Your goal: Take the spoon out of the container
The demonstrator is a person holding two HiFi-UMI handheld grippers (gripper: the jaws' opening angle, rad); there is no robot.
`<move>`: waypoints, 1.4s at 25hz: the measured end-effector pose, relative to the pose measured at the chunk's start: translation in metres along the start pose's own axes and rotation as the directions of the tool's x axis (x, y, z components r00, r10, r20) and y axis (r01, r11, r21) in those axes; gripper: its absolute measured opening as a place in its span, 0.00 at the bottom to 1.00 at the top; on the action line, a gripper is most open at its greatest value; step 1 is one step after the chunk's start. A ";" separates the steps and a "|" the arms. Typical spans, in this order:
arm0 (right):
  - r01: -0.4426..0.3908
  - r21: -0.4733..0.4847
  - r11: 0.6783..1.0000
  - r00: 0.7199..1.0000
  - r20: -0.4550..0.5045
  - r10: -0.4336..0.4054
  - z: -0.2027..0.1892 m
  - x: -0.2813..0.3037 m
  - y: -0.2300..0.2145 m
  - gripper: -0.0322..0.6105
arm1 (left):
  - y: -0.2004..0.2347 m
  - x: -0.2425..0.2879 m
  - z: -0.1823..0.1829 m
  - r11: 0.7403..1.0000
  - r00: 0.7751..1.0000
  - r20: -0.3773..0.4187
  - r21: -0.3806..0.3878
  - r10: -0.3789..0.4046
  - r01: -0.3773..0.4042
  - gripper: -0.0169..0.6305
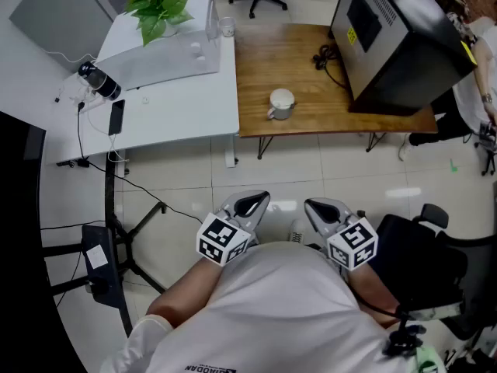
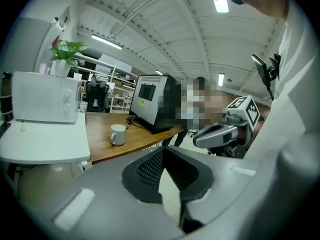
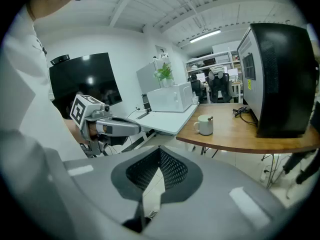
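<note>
A white mug (image 1: 281, 103) stands on the wooden table (image 1: 311, 76), well ahead of me; it also shows as the mug (image 2: 118, 134) and the mug (image 3: 204, 125). A spoon handle (image 3: 210, 118) sticks up from its rim. Both grippers are held close to my chest over the tiled floor, far from the mug. The left gripper (image 1: 250, 205) (image 2: 163, 150) is shut with nothing between its jaws. The right gripper (image 1: 324, 208) (image 3: 160, 150) is shut and holds nothing too. They point side by side toward the table.
A large black machine (image 1: 396, 37) fills the right of the wooden table, with cables (image 1: 326, 57) beside it. To the left stands a white desk (image 1: 178, 107) with a microwave (image 1: 167, 57) and a plant (image 1: 159, 6). A black chair (image 1: 435, 263) is at my right, a stand (image 1: 116, 239) at my left.
</note>
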State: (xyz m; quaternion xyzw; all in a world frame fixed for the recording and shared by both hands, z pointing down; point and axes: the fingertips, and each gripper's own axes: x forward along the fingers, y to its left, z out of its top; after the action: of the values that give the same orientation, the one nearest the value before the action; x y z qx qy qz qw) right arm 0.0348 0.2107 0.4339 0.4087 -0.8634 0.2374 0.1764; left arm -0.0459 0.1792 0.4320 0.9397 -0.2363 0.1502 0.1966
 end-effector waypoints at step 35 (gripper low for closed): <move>0.002 -0.026 1.000 1.000 -0.001 -0.002 0.075 0.098 -0.071 0.06 | 0.120 0.045 0.047 1.000 1.000 0.006 0.000 0.013 -0.013 0.03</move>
State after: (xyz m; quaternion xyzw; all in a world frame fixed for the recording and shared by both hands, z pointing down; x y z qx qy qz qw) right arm 0.0234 0.0688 0.4393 0.4071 -0.8660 0.2260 0.1824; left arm -0.0594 0.0439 0.4438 0.9386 -0.2430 0.1487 0.1947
